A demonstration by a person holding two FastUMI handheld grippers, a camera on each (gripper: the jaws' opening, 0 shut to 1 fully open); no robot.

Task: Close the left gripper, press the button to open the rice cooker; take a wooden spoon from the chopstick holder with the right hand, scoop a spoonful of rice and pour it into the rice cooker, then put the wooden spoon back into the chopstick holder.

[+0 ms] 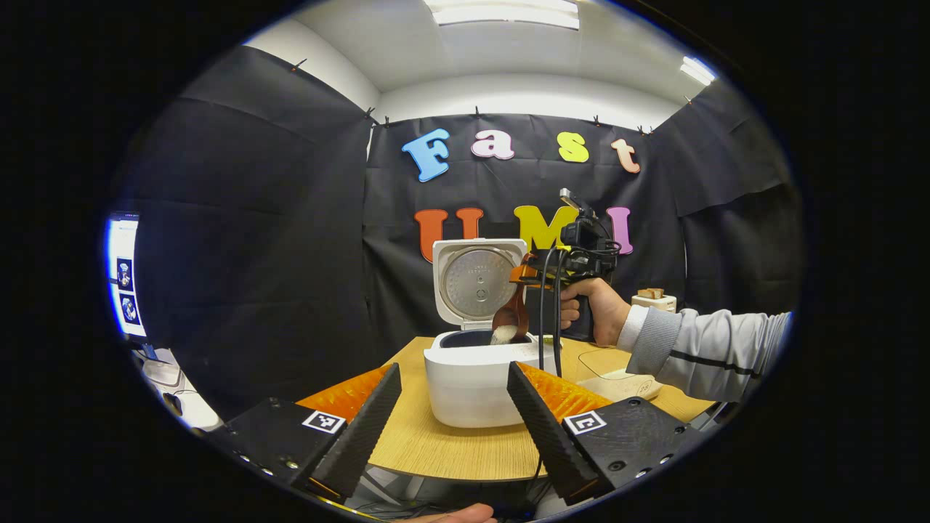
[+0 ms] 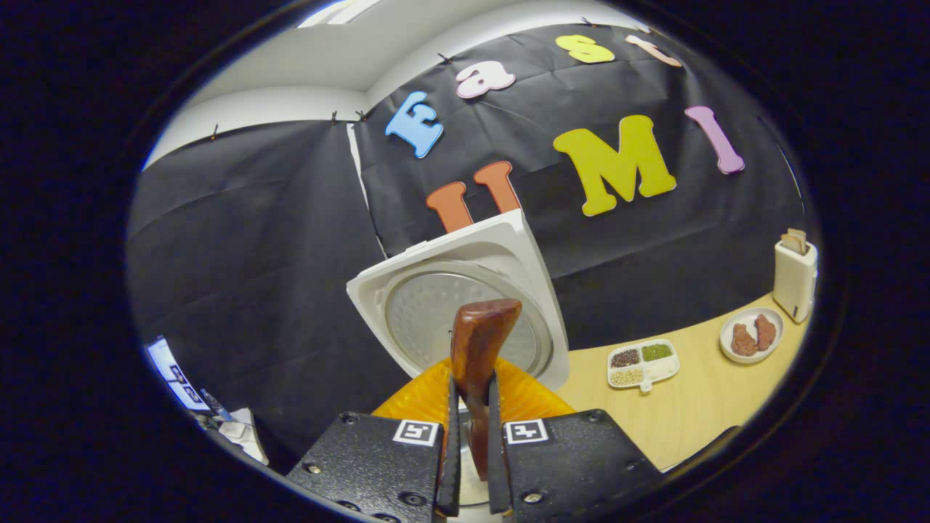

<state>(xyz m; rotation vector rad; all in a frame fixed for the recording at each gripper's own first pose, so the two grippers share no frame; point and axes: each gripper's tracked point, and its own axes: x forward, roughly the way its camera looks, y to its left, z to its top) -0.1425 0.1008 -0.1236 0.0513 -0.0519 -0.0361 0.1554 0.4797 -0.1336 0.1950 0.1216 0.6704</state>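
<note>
Your right gripper [image 2: 471, 443] is clamped on the handle of the wooden spoon [image 2: 479, 349], both fingers pressed against its sides; in the left gripper view that same gripper [image 1: 534, 274] sits above the rice cooker [image 1: 476, 381] with the spoon hanging below it, long axis close to vertical, bowl down. The spoon bowl [image 1: 508, 328] is just over the rim of the open pot, with a white clump of rice [image 1: 503, 335] at its lower edge, so the pour looks to be underway or nearly finished. The relation to mind: the pot opening lies directly beneath the spoon, and the raised lid [image 1: 479, 282] stands just behind it, close enough that a backward swing could strike it. Your left gripper [image 1: 454, 407] is held back at the near edge of the table [image 1: 436, 450], fingers spread wide and empty, the cooker framed between them, well apart from the work. Materials: spoon, dark reddish polished wood, smooth, rounded handle end; cooker body, white glossy plastic, rounded box; lid lining, dull dimpled metal disc; table, pale wood-grain top. Also on the table, to the right in the right gripper view: a white divided tray of grains [image 2: 643, 362], a plate [image 2: 752, 335] with brown pieces, and a white holder [image 2: 794, 280]; whether that is the chopstick holder you cannot tell.
</note>
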